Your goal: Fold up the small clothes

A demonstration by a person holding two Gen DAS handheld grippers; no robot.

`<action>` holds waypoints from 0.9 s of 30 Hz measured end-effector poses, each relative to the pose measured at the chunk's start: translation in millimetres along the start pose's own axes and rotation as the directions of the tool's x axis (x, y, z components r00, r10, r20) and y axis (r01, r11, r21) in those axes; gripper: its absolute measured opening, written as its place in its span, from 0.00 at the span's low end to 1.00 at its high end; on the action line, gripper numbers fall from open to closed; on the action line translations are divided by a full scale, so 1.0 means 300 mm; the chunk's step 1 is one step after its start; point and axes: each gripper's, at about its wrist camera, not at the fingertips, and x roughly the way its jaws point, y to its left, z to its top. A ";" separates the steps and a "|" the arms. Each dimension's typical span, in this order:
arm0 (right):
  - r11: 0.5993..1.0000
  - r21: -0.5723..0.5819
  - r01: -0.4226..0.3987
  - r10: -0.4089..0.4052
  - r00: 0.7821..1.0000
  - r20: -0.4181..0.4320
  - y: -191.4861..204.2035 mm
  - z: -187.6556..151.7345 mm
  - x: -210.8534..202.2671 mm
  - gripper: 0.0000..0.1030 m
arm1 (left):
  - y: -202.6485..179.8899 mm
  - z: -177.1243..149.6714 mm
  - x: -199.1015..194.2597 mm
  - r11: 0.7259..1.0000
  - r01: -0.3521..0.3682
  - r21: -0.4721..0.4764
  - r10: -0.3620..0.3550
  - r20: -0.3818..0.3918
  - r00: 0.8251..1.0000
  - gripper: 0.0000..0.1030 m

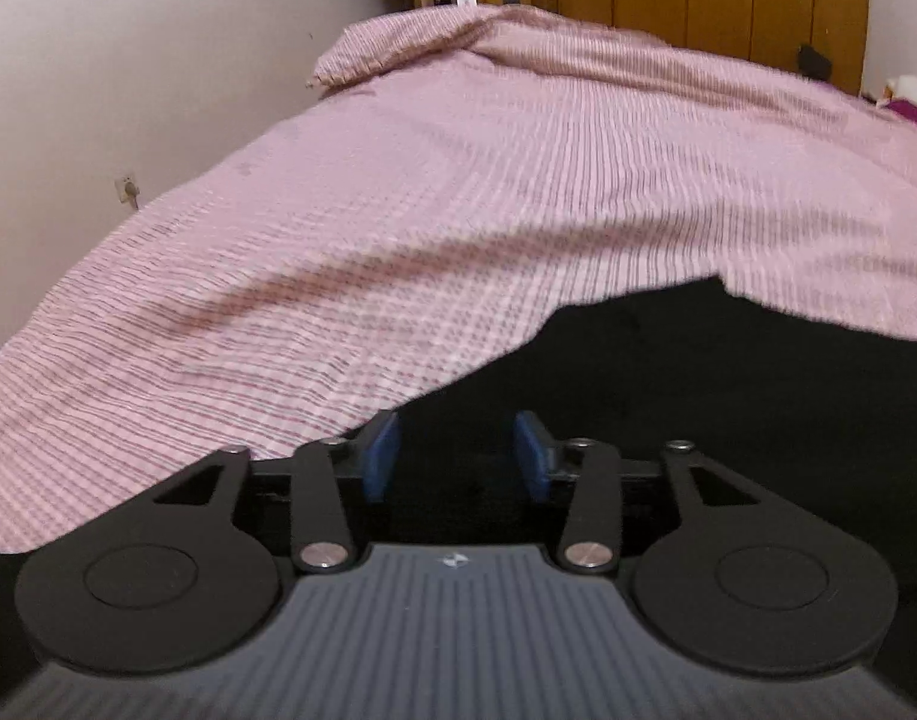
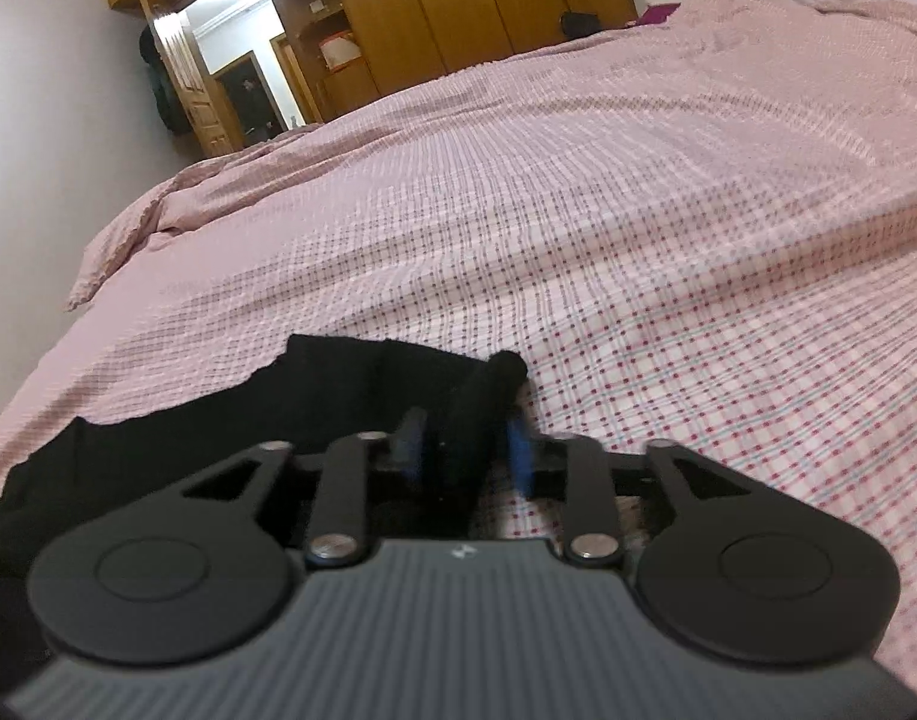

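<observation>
R gripper (image 2: 467, 450) is pinching a bunched fold of the black garment (image 2: 230, 414), blue pads (image 2: 520, 456) pressed onto the cloth from both sides. From that pinch the garment runs off to the gripper's left and slightly ahead, its long axis roughly crosswise to the fingers, lying flat on the pink checked bedspread (image 2: 638, 228).

L gripper (image 1: 455, 456) is spread, pads apart w/ nothing clamped; black cloth (image 1: 728, 396) lies directly under and ahead of it, extending to its right (prob. the same garment, though motion blur makes the edge soft). So the L hand sits right over the free end, and the R already has its end; a fold would likely bring one end across toward the other along that crosswise axis.

Farther out: rumpled quilt edge (image 2: 134, 228) ahead-left of the R gripper, wooden wardrobe (image 2: 476, 0) beyond the bed, wall socket (image 1: 128, 187) far left of the L. Nothing sits betw. the two grippers on the bed.
</observation>
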 end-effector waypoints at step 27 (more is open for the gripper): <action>0.983 -0.138 -0.125 0.068 0.929 -0.363 0.285 -0.207 -0.422 0.54 | 0.348 -0.364 -0.409 0.983 -0.147 0.112 0.163 -0.153 0.975 0.81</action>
